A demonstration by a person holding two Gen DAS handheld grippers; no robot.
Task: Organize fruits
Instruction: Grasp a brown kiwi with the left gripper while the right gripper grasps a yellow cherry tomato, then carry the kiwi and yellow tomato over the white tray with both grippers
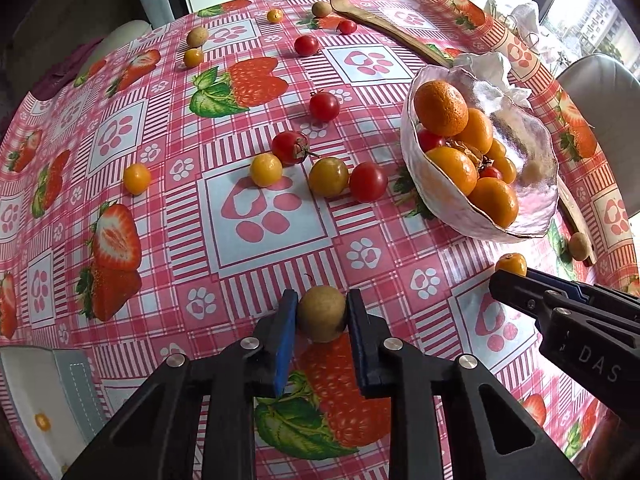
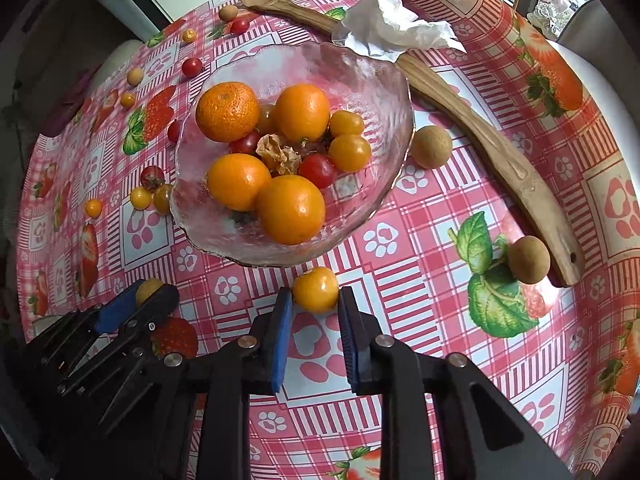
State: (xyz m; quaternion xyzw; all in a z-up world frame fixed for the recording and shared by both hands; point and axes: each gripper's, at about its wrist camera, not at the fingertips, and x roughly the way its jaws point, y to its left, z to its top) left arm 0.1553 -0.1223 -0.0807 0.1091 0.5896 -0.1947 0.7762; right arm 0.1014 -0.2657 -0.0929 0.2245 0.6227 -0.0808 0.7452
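Note:
My left gripper (image 1: 321, 300) is shut on a small tan round fruit (image 1: 321, 314) that rests on the strawberry-print tablecloth (image 1: 272, 216). My right gripper (image 2: 316, 296) is shut on a small orange fruit (image 2: 316, 289), just in front of the glass bowl (image 2: 360, 68). The bowl holds several oranges (image 2: 291, 209), red and yellow cherry tomatoes and a dried husk (image 2: 279, 155). In the left wrist view the bowl (image 1: 412, 148) stands at the right, and the right gripper (image 1: 506, 280) shows below it with the orange fruit (image 1: 511, 264). The left gripper (image 2: 148, 298) appears at the lower left of the right wrist view.
Several red tomatoes (image 1: 368, 182), yellow tomatoes (image 1: 266, 169) and tan fruits (image 2: 528, 260) lie scattered over the table. A curved wooden back scratcher (image 2: 496, 152) and a crumpled tissue (image 2: 392, 26) lie behind the bowl. A white chair (image 1: 608, 80) stands past the table edge.

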